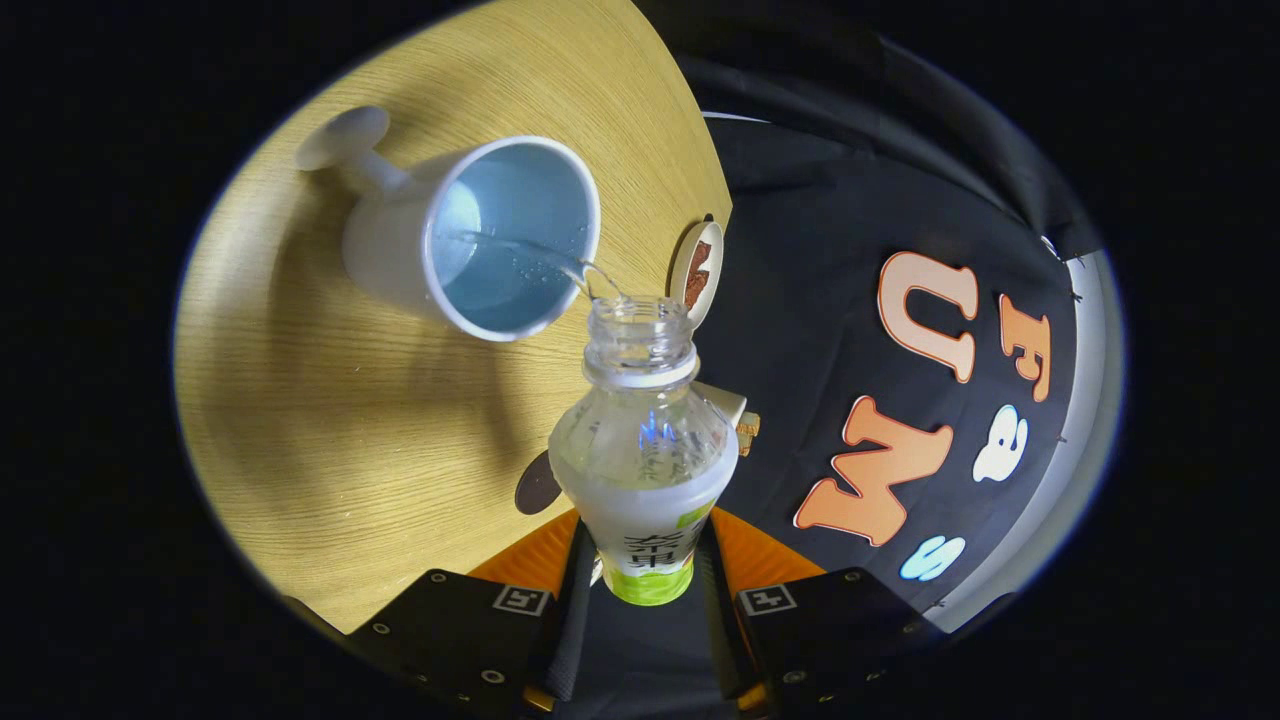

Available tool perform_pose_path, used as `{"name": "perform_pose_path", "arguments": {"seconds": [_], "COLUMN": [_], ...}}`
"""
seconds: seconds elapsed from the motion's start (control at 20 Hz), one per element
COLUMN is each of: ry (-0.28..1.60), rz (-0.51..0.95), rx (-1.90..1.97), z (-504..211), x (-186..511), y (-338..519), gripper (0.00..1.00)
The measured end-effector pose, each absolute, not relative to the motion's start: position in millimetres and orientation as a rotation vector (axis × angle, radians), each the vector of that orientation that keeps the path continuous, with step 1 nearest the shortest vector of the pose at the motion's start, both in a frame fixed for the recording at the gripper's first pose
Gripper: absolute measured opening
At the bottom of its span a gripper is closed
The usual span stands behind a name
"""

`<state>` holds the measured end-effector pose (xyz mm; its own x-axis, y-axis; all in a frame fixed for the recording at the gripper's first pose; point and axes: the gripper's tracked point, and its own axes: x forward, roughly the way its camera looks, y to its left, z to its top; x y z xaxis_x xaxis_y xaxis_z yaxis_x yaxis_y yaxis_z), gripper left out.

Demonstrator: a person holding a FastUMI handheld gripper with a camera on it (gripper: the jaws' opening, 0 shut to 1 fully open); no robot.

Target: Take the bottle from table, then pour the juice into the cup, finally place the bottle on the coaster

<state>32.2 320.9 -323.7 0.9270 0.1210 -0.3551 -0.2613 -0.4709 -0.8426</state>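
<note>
Presently, hand-held gripper [645, 590] clamping bottle [643, 450].

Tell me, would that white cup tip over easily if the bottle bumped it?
Possibly. The cup looks like light plastic and holds little liquid so far. Its side handle may unbalance it slightly. The gripper is shut on the bottle, pouring from just above the rim.
</note>
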Motion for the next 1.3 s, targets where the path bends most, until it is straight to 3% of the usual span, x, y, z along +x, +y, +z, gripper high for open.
{"name": "perform_pose_path", "arguments": {"seconds": [1.3], "ry": [0.062], "rz": [0.468], "rx": [-2.091], "z": [-314.9], "x": [37.2], "y": [324.0], "gripper": [0.54]}}
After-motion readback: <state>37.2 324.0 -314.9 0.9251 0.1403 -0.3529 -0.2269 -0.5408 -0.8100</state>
